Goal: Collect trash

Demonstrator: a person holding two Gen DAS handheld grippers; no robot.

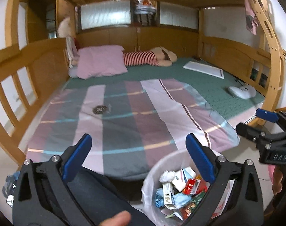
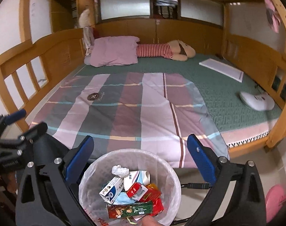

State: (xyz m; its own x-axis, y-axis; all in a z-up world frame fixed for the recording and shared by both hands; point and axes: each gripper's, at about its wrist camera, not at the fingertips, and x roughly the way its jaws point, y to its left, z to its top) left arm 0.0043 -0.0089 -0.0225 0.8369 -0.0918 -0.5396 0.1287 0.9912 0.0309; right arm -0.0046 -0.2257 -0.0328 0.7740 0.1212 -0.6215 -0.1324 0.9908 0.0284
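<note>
In the round plastic-lined bin (image 2: 167, 171), crumpled wrappers (image 2: 141, 192) lie.

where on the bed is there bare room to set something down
The green mattress cover lies bare between the pink pillow and the white board, and again between the board and the white device. The striped quilt is flat with nothing on it. The trash bin is crowded with wrappers.

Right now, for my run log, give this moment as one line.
left gripper: open, empty | right gripper: open, empty, above bin | trash bin: holds wrappers, boxes, tissue | bed: no trash seen
</note>
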